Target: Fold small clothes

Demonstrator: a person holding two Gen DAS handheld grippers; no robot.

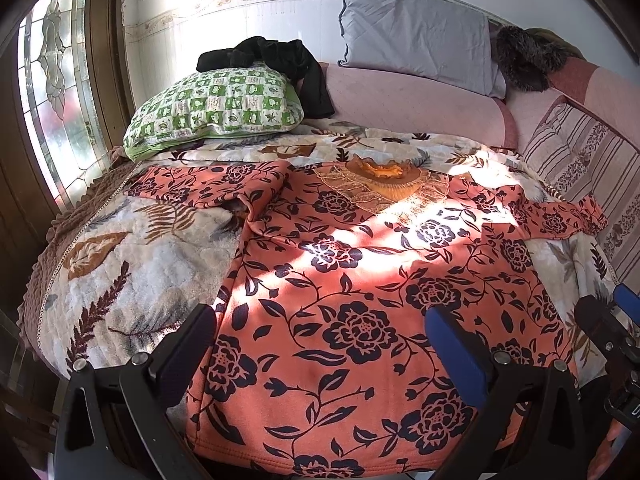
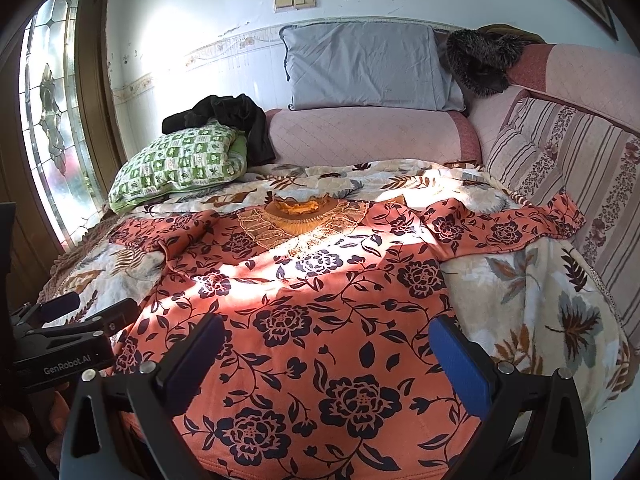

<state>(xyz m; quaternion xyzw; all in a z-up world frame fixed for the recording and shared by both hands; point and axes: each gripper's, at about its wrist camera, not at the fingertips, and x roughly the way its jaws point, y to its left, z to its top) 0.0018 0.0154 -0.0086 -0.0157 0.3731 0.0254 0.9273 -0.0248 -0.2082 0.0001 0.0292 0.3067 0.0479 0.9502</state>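
An orange top with dark flowers [image 1: 360, 280] [image 2: 320, 300] lies spread flat on the bed, collar at the far side, hem towards me. Its left sleeve [image 1: 208, 184] is folded in over the shoulder; its right sleeve [image 2: 504, 228] stretches out to the right. My left gripper [image 1: 320, 336] hovers open over the hem, fingers wide apart, nothing between them. My right gripper [image 2: 328, 344] is open too, above the hem's right half. The right gripper's fingers [image 1: 600, 320] show at the left wrist view's right edge. The left gripper's fingers [image 2: 92, 312] appear low at the right wrist view's left edge.
A leaf-patterned blanket [image 1: 120, 264] [image 2: 540, 300] covers the bed. A green checked pillow [image 1: 216, 108] with black clothes [image 1: 280, 60] on it lies at the back left. A grey pillow [image 2: 368, 68] leans on the wall. A striped cushion [image 2: 560, 160] lines the right side. A window [image 1: 52, 100] is left.
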